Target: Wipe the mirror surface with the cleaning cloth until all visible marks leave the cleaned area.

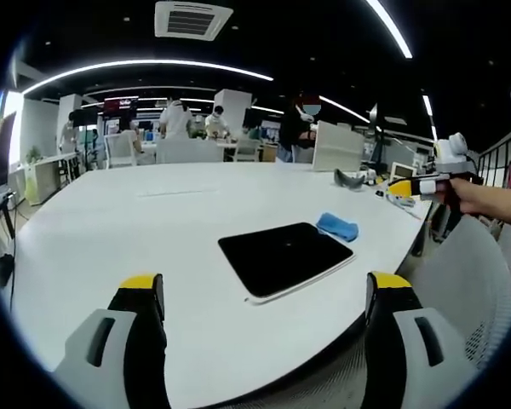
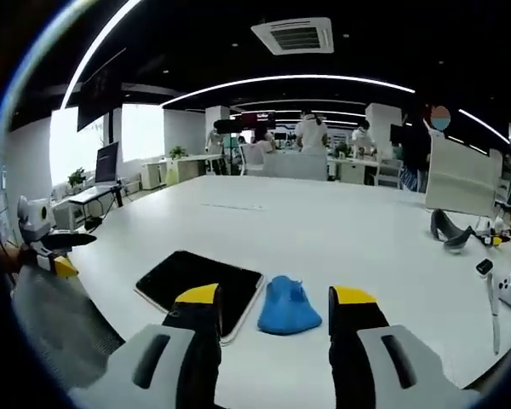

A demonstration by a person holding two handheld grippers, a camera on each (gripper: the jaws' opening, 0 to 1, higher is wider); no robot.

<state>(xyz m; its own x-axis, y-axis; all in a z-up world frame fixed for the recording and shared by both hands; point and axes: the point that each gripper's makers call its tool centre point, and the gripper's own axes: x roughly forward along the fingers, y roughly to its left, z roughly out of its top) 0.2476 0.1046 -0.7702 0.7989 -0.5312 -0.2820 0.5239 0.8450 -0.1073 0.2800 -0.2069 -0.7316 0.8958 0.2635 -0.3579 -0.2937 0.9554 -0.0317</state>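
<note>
A dark rectangular mirror (image 1: 285, 256) lies flat on the white table (image 1: 153, 221), with a crumpled blue cleaning cloth (image 1: 337, 227) just past its far right corner. My left gripper (image 1: 268, 298) hovers open above the table's near edge, short of the mirror. The right gripper (image 1: 422, 187) shows at the right, held in a person's hand. In the right gripper view the mirror (image 2: 196, 279) sits at lower left and the cloth (image 2: 288, 308) lies right beside it. My right gripper (image 2: 272, 308) is open, its jaws framing the cloth from above, nothing held.
A mesh chair back (image 1: 481, 290) stands by the table's right edge. Dark goggles (image 2: 450, 228) and small devices (image 2: 502, 290) lie at the table's far right side. People and desks fill the office (image 1: 179, 128) behind. The left gripper (image 2: 43, 234) shows at the left.
</note>
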